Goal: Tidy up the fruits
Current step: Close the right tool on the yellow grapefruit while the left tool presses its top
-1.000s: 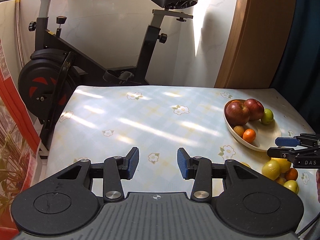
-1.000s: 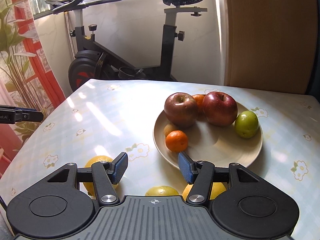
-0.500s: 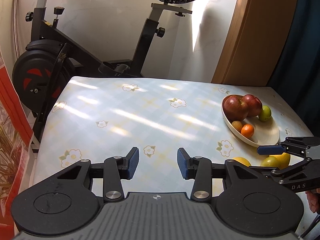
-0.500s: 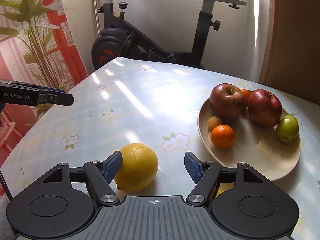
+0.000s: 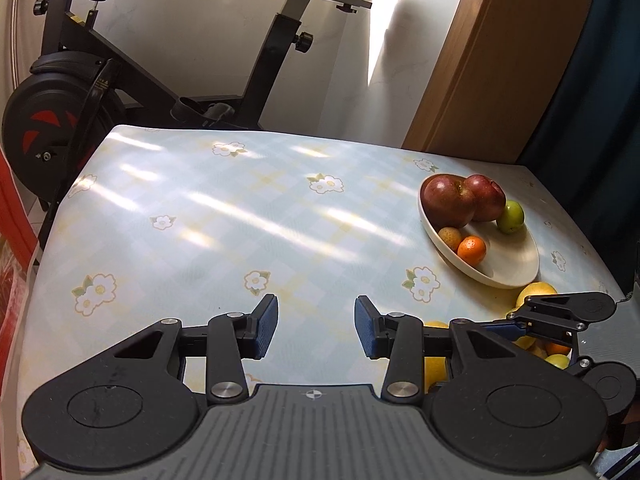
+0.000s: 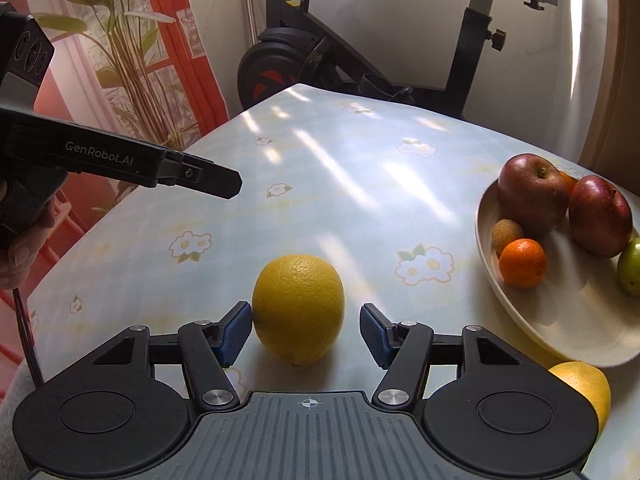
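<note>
A cream plate (image 6: pixel 568 320) (image 5: pixel 516 268) holds two red apples (image 6: pixel 532 196), a small orange (image 6: pixel 522 262), a green fruit (image 5: pixel 511 217) and a small brown fruit (image 6: pixel 506 234). A yellow lemon (image 6: pixel 299 308) lies on the table between the open fingers of my right gripper (image 6: pixel 306 330); the left pad is at its side, the right pad is apart. More yellow, orange and green fruit (image 5: pixel 536 292) lies by the plate's near edge. My left gripper (image 5: pixel 316 326) is open and empty above the tablecloth.
The table has a pale blue flowered cloth (image 5: pixel 240 216). An exercise bike (image 5: pixel 120 80) stands behind its far edge. A wooden door frame (image 5: pixel 500 60) is at the back right. A plant and red curtain (image 6: pixel 132 40) stand past the left edge.
My right gripper has swung left from the plate and come down around the lemon, which now sits between its fingers. My left gripper has drawn back a little toward the near edge.
</note>
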### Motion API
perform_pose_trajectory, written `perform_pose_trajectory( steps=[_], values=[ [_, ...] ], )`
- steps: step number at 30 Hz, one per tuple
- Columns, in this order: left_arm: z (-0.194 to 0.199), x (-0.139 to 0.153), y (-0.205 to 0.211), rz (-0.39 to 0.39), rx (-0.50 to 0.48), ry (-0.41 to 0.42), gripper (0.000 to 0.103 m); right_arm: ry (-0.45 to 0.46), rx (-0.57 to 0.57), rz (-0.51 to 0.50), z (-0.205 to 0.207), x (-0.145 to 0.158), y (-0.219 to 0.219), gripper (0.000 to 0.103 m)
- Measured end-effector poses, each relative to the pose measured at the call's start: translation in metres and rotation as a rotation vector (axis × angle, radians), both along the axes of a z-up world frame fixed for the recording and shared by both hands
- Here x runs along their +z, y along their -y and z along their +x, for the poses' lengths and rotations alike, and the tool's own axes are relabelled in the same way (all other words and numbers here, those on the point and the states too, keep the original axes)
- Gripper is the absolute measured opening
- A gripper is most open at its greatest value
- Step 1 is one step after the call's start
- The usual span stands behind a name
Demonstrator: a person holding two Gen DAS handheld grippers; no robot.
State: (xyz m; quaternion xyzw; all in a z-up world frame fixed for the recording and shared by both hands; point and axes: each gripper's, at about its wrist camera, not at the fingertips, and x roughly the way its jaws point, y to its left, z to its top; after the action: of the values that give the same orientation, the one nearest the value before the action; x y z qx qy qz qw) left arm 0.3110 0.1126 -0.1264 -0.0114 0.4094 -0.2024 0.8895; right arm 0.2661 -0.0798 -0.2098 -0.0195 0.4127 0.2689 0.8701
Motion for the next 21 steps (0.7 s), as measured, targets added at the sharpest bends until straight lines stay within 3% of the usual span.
perform_pose_trajectory(
  steps=[1,12,21],
  values=[
    [0.0,-0.001,0.002,-0.004,-0.011,-0.011,0.044,0.005,0.009,-0.006,-0.002,0.001,-0.002,0.045],
    [-0.005,-0.022,0.022,-0.127,-0.124,-0.12,0.044,0.012,0.056,-0.032,-0.014,0.0,0.007,0.043],
    [-0.008,-0.026,0.03,-0.191,-0.175,-0.143,0.043,-0.01,0.035,-0.045,-0.015,-0.007,0.009,0.044]
  ],
)
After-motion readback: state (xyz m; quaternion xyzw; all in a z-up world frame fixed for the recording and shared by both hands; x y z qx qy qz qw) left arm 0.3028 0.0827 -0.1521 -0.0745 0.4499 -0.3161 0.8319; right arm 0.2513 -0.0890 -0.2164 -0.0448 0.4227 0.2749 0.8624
